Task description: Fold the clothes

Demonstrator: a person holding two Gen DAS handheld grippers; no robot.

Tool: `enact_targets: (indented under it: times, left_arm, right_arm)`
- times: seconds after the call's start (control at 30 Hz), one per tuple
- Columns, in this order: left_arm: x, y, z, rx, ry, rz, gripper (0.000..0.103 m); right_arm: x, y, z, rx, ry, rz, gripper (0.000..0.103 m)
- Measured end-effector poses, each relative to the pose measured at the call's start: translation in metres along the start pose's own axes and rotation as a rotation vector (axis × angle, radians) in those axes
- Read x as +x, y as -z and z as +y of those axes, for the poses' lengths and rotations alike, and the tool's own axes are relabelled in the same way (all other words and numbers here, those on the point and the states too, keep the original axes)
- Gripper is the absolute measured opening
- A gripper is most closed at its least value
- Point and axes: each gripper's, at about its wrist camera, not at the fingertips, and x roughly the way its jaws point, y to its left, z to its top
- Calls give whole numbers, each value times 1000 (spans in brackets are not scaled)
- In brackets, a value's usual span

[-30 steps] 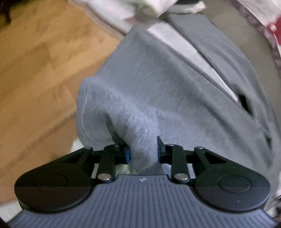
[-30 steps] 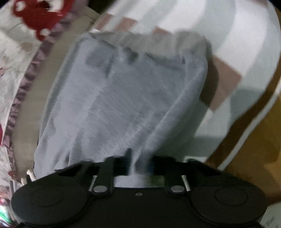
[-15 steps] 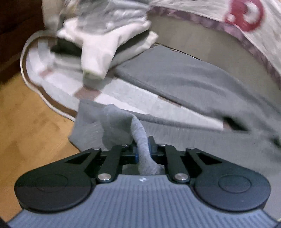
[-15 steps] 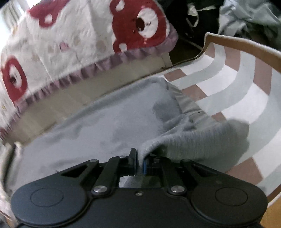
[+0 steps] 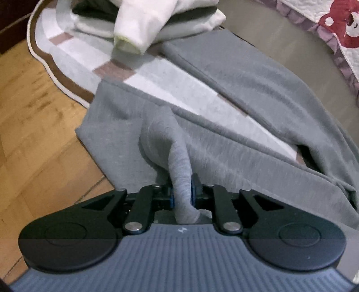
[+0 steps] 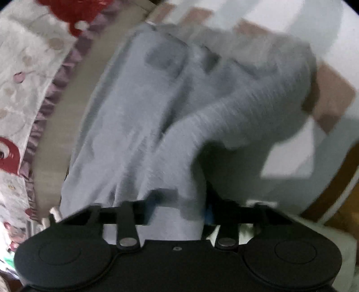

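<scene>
**Both grippers pinching grey trousers over the rug**

On the left, the wood floor (image 5: 33, 116) is showing beside a striped rug (image 5: 74, 47), where a folded pile (image 5: 157, 20) is sitting at the far end. The left gripper (image 5: 181, 193) is clamping a raised pleat near a leg's hem of the grey trousers (image 5: 258, 94), which are lying spread across the rug, one leg edge spilling onto the floor. Further right, the right gripper (image 6: 179, 202) is closing on a thick bunch of the same trousers (image 6: 139, 107), apparently near the waist, though that view is blurring. A quilt (image 6: 20, 74) with red bears is bordering the scene.

The step looks like bringing one part of the trousers over another. Doing it well is likely calling for both pinches staying firm, the two ends travelling level and together, and the cloth staying taut enough that edges meet without dragging off the rug.
</scene>
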Motion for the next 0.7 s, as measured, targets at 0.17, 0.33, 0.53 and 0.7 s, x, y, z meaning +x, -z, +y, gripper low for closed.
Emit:
enact_targets:
  times: [0.17, 0.33, 0.53, 0.7]
  left_arm:
    - [-29, -9, -11, 69, -2, -133, 6]
    - [-75, -31, -24, 121, 32, -318, 6]
    - [-116, -65, -38, 177, 82, -479, 6]
    - [-112, -120, -76, 336, 103, -511, 6]
  right_arm:
    - [-29, 1, 8, -42, -163, -132, 10]
    - [-46, 3, 15, -77, -240, -211, 10]
    - [-81, 10, 29, -129, -372, -364, 10]
    - [-87, 14, 41, -195, -237, -409, 10]
